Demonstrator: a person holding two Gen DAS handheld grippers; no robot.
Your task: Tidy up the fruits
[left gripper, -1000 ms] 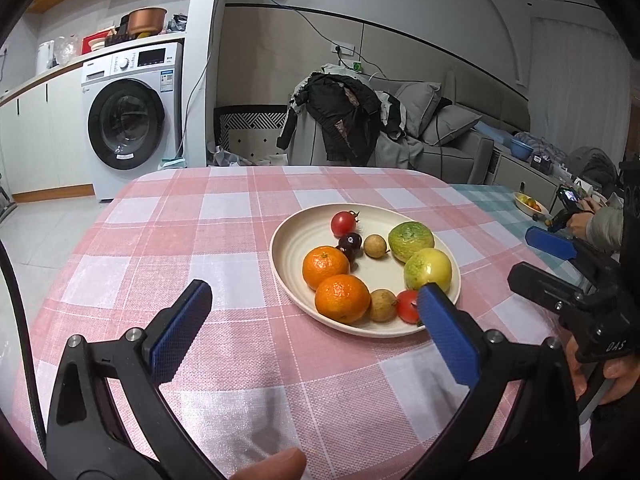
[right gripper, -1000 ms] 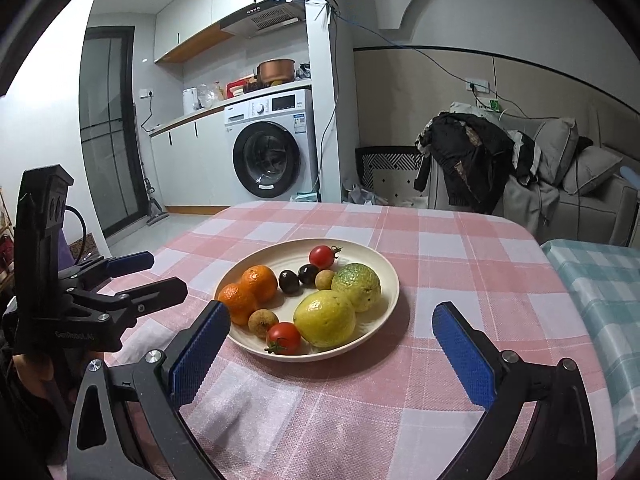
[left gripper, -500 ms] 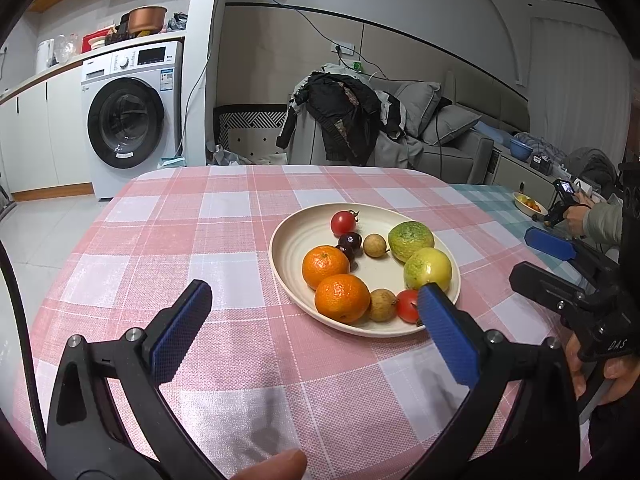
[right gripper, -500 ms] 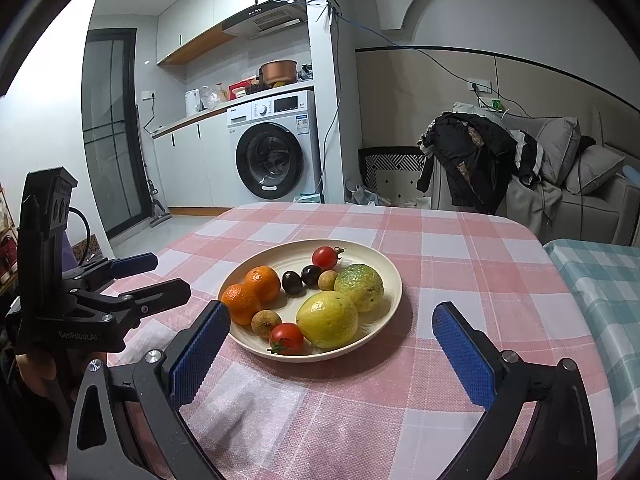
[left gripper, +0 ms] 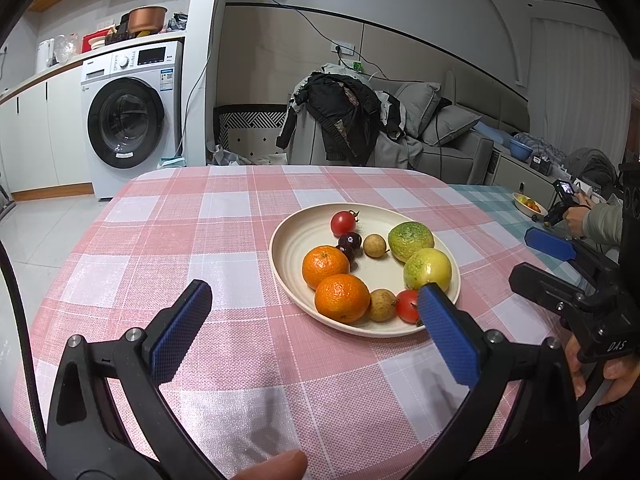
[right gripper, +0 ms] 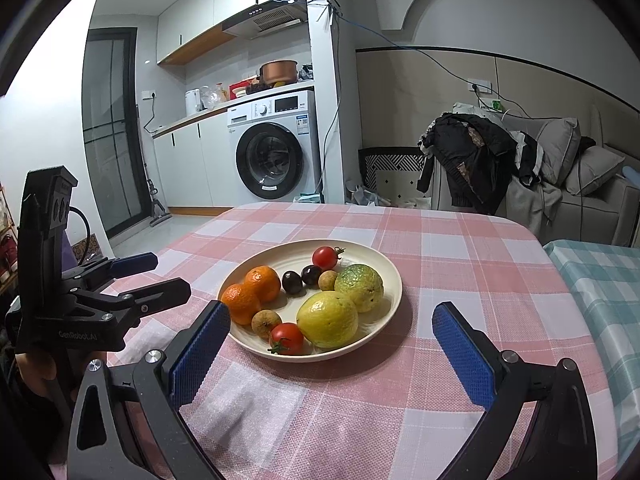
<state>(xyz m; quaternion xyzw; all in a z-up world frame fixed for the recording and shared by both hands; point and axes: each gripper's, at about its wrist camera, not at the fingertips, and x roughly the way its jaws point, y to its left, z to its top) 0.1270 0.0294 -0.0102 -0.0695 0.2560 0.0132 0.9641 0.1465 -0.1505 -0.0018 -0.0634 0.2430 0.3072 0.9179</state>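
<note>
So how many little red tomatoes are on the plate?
2. One tomato sits at the far side of the plate, beside the dark plums. The other tomato is at the near rim, next to the yellow-green fruit. None looks hidden.

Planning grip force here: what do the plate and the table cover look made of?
Plate: cream, matte, faint concentric ridges; looks like ceramic or hard plastic, can't tell which. Table cover: pink-and-white checked woven cloth, visible weave, dull finish.
</note>
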